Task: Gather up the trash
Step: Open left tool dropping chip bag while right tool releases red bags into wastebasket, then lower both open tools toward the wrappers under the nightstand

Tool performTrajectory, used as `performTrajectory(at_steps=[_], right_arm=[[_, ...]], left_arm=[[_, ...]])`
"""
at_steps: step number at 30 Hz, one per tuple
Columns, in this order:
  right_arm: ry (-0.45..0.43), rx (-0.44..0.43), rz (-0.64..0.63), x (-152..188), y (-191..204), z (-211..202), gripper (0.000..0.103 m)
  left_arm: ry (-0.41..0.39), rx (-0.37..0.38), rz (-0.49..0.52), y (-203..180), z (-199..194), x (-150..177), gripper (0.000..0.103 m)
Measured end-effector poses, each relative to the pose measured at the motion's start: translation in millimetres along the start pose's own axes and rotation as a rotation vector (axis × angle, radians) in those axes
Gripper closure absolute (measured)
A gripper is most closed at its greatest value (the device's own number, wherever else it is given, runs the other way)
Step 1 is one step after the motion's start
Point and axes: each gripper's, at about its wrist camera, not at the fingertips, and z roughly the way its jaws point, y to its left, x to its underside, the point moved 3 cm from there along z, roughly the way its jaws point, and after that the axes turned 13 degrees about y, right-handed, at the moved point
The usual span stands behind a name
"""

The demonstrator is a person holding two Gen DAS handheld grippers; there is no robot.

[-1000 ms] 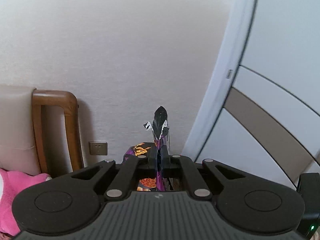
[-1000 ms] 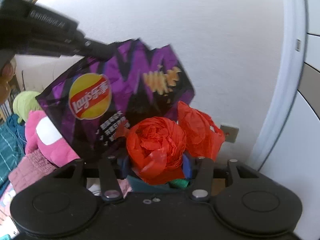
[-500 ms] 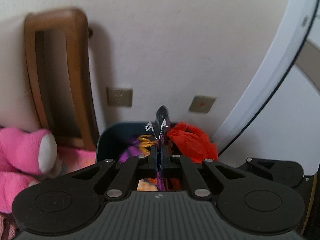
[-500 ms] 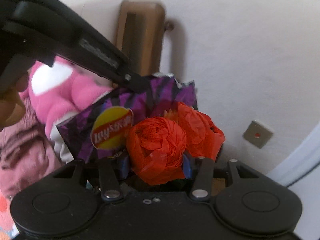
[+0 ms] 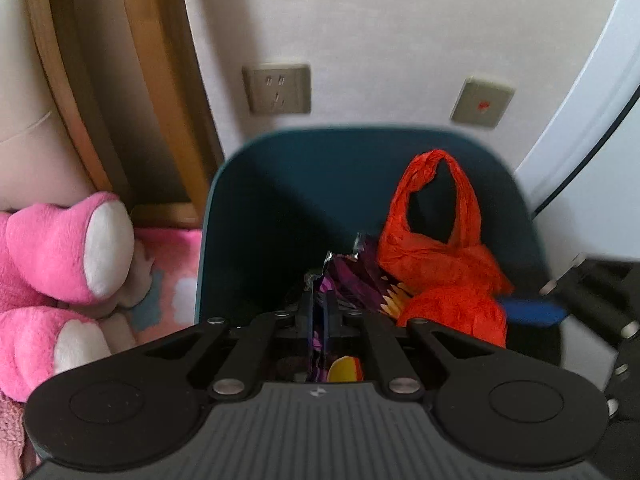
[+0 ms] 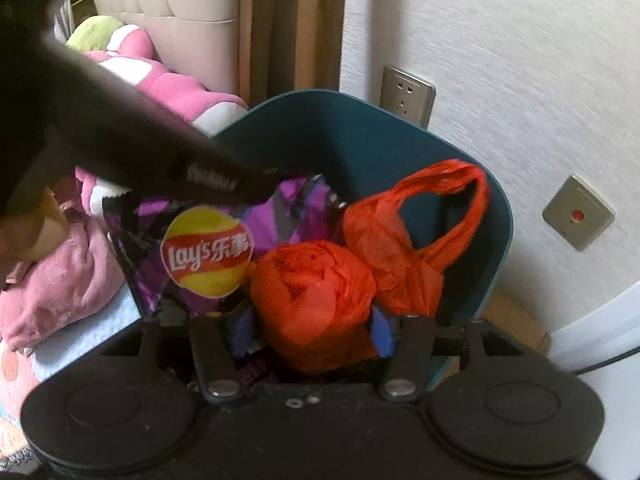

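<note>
A dark teal bin (image 5: pixel 280 168) (image 6: pixel 320 120) stands against the wall. My left gripper (image 5: pixel 319 300) is shut on the top edge of a purple Lay's chip bag (image 5: pixel 352 272) (image 6: pixel 208 252), which hangs into the bin's left side. In the right wrist view it reaches in from the upper left (image 6: pixel 256 188). My right gripper (image 6: pixel 311 326) is over the bin with a crumpled red plastic bag (image 6: pixel 316 300) (image 5: pixel 432 252) between its blue pads (image 6: pixel 382 330). Its jaws are opening and the pads stand just off the bag. The bag's loop handles lean on the bin's far wall.
A pink plush toy (image 5: pixel 60 248) and pink bedding (image 6: pixel 60 280) lie left of the bin. A wooden frame (image 5: pixel 160 80) rises behind them. Two wall sockets (image 5: pixel 278 88) (image 6: pixel 578 212) sit above the bin. A white door frame (image 5: pixel 592 100) curves along the right.
Both grippers have come down and tilted toward the bin, which now fills both views. The chip bag has sunk into it. The right jaws have spread wider around the red bag.
</note>
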Motion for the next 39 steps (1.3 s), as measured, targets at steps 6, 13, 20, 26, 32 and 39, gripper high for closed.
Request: performTrajectory(at_steps=[6, 13, 20, 26, 32, 39], right_arm=[[-0.008, 0.011, 0.043, -2, 1, -1, 0.025], [-0.064, 0.046, 0.115, 2, 1, -32, 0.02], [-0.159, 0.056, 0.202, 23, 8, -78, 0.02], [-0.231, 0.058, 0.288, 44, 27, -108, 0.02], [-0.286, 0.07, 0.34, 74, 66, -134, 0.02], [-0.321, 0.066, 0.417, 112, 111, -141, 0.02]], left_arm=[[0.022, 0.005, -0.003, 2, 6, 9, 0.093], [-0.054, 0.013, 0.033, 2, -17, 19, 0.051], [-0.153, 0.052, 0.079, 14, -59, 45, 0.05], [-0.231, 0.09, 0.12, 30, -98, 82, 0.05], [-0.291, 0.102, 0.178, 39, -130, 129, 0.044], [-0.318, 0.133, 0.228, 51, -146, 182, 0.031]])
